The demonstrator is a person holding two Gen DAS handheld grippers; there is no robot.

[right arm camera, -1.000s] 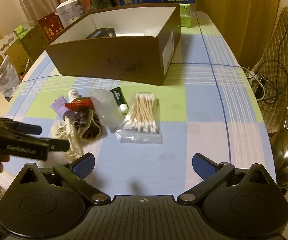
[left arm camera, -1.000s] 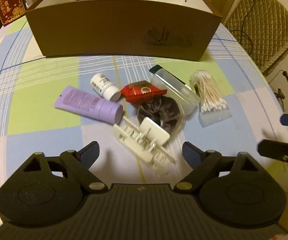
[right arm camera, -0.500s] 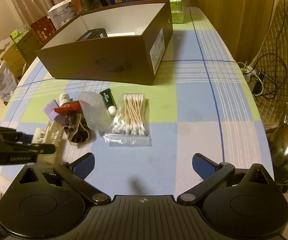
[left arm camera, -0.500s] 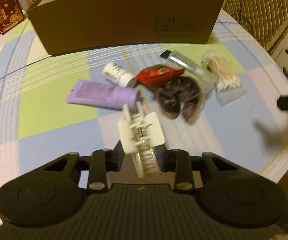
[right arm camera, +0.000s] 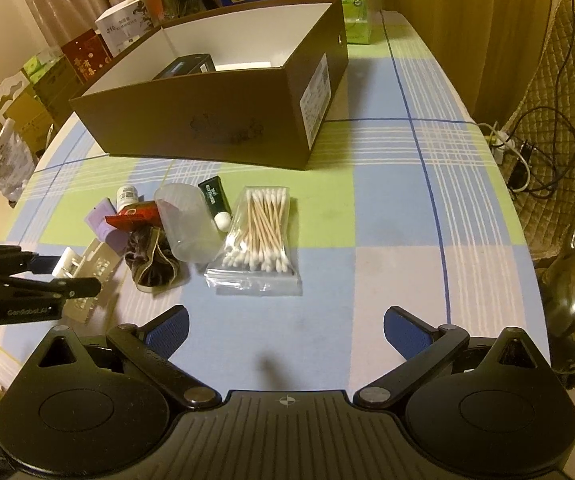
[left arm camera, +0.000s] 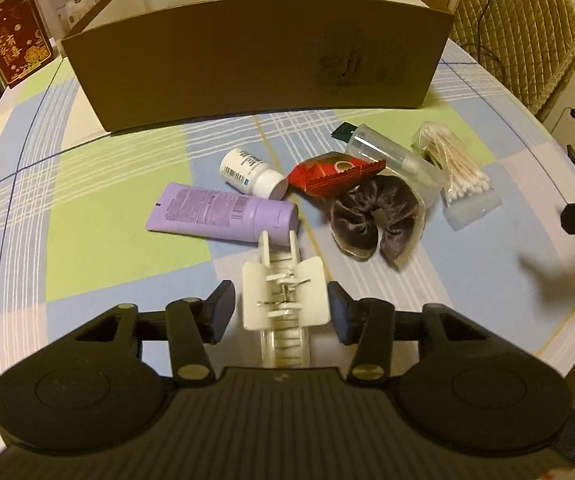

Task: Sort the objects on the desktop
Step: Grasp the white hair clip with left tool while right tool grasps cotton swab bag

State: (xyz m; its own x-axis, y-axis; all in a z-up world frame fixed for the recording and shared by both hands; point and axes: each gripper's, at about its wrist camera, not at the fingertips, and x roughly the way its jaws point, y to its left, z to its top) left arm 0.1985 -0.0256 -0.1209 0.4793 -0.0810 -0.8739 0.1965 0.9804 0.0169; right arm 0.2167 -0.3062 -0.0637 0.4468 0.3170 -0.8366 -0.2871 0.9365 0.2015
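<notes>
My left gripper (left arm camera: 281,306) is shut on a white hair claw clip (left arm camera: 283,300), with its pads on the clip's two wings. Beyond it lie a purple tube (left arm camera: 223,212), a white pill bottle (left arm camera: 251,174), a red packet (left arm camera: 335,172), a dark scrunchie (left arm camera: 375,220), a clear plastic container (left arm camera: 395,160) and a bag of cotton swabs (left arm camera: 461,174). The brown cardboard box (left arm camera: 255,60) stands behind them. My right gripper (right arm camera: 285,332) is open and empty, held above the cloth in front of the swabs (right arm camera: 259,234). The left gripper (right arm camera: 47,276) and clip (right arm camera: 87,276) show at left there.
A small green tube (right arm camera: 215,200) lies beside the clear container (right arm camera: 185,222). A dark box (right arm camera: 185,67) sits inside the cardboard box (right arm camera: 215,120). Boxes and bags crowd the table's far left. A quilted chair (right arm camera: 559,120) with cables stands at the right. The table edge curves close on the right.
My left gripper closed on the hair clip, which turned to point straight ahead between the fingers. The right gripper stayed open and shifted a little.
</notes>
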